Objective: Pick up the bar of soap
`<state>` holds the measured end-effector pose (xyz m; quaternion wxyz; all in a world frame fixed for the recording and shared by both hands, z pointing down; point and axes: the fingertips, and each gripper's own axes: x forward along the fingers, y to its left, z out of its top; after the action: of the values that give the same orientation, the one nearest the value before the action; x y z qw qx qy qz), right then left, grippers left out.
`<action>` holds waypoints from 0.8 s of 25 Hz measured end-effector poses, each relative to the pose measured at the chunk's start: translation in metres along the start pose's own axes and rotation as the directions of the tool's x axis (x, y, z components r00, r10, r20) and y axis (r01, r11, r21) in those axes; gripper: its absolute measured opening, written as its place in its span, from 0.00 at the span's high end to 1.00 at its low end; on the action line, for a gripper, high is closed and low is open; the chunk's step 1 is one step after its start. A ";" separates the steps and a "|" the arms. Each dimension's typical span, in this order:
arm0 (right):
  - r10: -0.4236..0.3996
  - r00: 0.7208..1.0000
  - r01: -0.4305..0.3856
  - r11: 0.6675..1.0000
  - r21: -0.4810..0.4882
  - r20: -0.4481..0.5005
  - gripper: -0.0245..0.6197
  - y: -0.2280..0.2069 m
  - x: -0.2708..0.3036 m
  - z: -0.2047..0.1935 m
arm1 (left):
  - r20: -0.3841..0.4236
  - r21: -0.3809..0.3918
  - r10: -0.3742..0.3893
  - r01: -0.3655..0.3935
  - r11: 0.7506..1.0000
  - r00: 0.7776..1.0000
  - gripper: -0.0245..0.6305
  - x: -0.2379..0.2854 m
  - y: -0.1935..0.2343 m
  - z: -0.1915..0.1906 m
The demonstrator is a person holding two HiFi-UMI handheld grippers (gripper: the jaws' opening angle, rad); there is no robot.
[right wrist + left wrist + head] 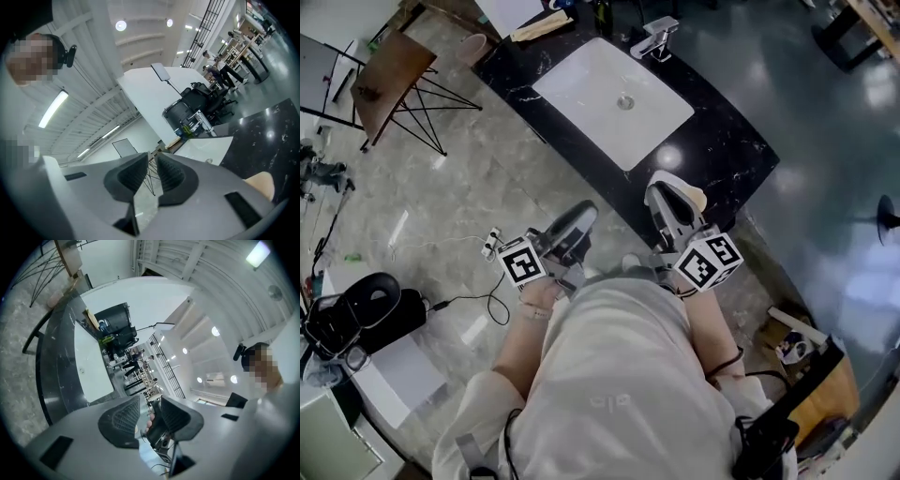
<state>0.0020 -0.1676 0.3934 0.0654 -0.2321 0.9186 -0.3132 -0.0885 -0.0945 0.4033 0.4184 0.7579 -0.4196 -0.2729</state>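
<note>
A cream bar of soap point(695, 197) lies on the near edge of the black marble counter point(727, 141), just to the right of my right gripper point(667, 192). It shows as a beige lump point(260, 184) low at the right of the right gripper view, outside the jaws. That right gripper point(150, 157) has its jaws a narrow gap apart with only floor seen between them. Off the counter's edge, over the floor, my left gripper point(581, 217) points at the counter. In its own view the left gripper point(150, 401) is open with nothing between its pads.
A white sink point(614, 98) with a chrome faucet point(654, 39) is set into the counter. A wooden item point(542, 26) lies at the counter's far end. A brown folding table point(389, 80) and a black bag point(361, 309) with cables stand on the marble floor at left.
</note>
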 end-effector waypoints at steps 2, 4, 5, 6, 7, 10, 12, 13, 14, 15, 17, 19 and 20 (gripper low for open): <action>-0.040 0.999 0.040 0.999 0.000 0.021 0.89 -0.014 -0.013 0.007 | -0.037 -0.007 -0.011 0.011 1.000 0.999 0.77 0.017 0.001 -0.009; -0.086 0.995 0.086 0.996 -0.007 0.041 0.89 -0.029 -0.026 0.012 | -0.072 -0.017 -0.021 0.020 1.000 0.997 0.75 0.034 0.004 -0.017; -0.111 0.993 0.111 0.994 -0.011 0.050 0.89 -0.037 -0.034 0.014 | -0.090 -0.023 -0.025 0.023 0.999 0.996 0.74 0.042 0.005 -0.023; -0.135 0.989 0.136 0.991 -0.012 0.057 0.89 -0.044 -0.041 0.014 | -0.109 -0.029 -0.029 0.026 0.999 0.994 0.74 0.049 0.007 -0.028; -0.158 0.985 0.159 0.987 -0.010 0.064 0.89 -0.051 -0.048 0.015 | -0.128 -0.035 -0.032 0.028 0.999 0.991 0.73 0.056 0.009 -0.033; -0.216 0.973 0.218 0.976 -0.008 0.083 0.89 -0.069 -0.066 0.016 | -0.180 -0.054 -0.045 0.036 0.998 0.983 0.72 0.077 0.012 -0.048; -0.255 0.963 0.257 0.966 -0.009 0.085 0.89 -0.082 -0.077 0.014 | -0.215 -0.057 -0.048 0.037 0.998 0.975 0.72 0.090 0.015 -0.059; -0.274 0.958 0.275 0.961 -0.004 0.087 0.89 -0.088 -0.082 0.013 | -0.232 -0.056 -0.047 0.035 0.998 0.972 0.71 0.096 0.016 -0.064; -0.293 0.952 0.294 0.956 0.003 0.089 0.89 -0.094 -0.087 0.012 | -0.247 -0.056 -0.045 0.032 0.998 0.968 0.71 0.101 0.018 -0.069; -0.311 0.946 0.311 0.950 0.009 0.092 0.89 -0.099 -0.092 0.011 | -0.262 -0.055 -0.040 0.027 0.998 0.964 0.71 0.106 0.020 -0.074; -0.343 0.934 0.344 0.939 0.012 0.096 0.89 -0.107 -0.100 0.008 | -0.287 -0.054 -0.030 0.015 0.998 0.958 0.70 0.114 0.025 -0.083; -0.369 0.925 0.369 0.929 0.010 0.091 0.89 -0.115 -0.106 0.003 | -0.305 -0.062 -0.030 0.012 0.998 0.952 0.70 0.120 0.029 -0.092; -0.380 0.921 0.380 0.925 0.016 0.087 0.89 -0.119 -0.108 0.001 | -0.313 -0.070 -0.035 0.013 0.997 0.949 0.70 0.124 0.030 -0.096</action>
<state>0.1434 -0.2004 0.4618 0.0439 -0.4196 0.8526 -0.3085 0.0344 -0.1713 0.4690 0.5017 0.7822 -0.3291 -0.1679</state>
